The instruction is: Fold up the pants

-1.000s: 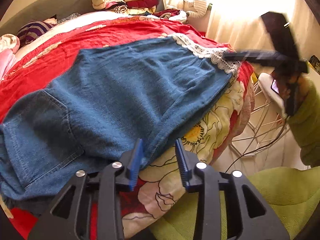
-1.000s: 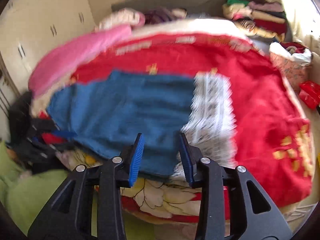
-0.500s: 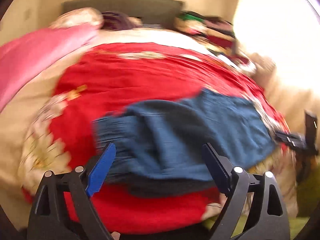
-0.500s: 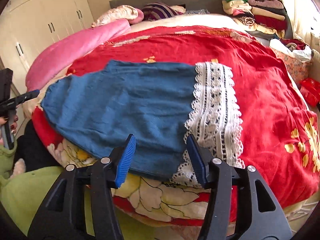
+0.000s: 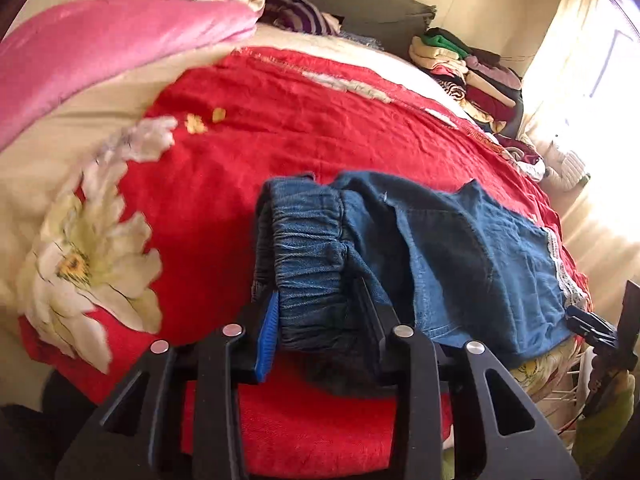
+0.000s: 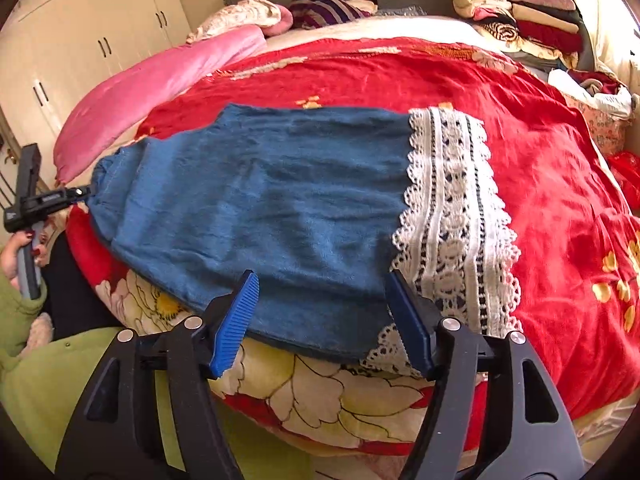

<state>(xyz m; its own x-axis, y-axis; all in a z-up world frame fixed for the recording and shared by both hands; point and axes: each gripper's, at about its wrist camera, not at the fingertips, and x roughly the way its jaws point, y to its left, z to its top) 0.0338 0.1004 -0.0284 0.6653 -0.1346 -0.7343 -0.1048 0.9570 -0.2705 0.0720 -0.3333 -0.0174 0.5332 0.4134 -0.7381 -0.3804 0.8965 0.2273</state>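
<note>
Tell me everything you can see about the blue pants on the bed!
The blue pants look like soft denim. They lie flat and sideways on the red bedspread, near the bed's edge. One end has a gathered elastic waistband; the leg end has a wide white lace trim. A back pocket shows. The left gripper is closing on the bunched waistband. The right gripper is opening over the leg hem, its pads off the cloth.

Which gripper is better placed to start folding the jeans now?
Probably the left gripper: its jaws are closing around the elastic waistband of the jeans. The right gripper is opening, merely straddling the hem near the lace trim.
</note>
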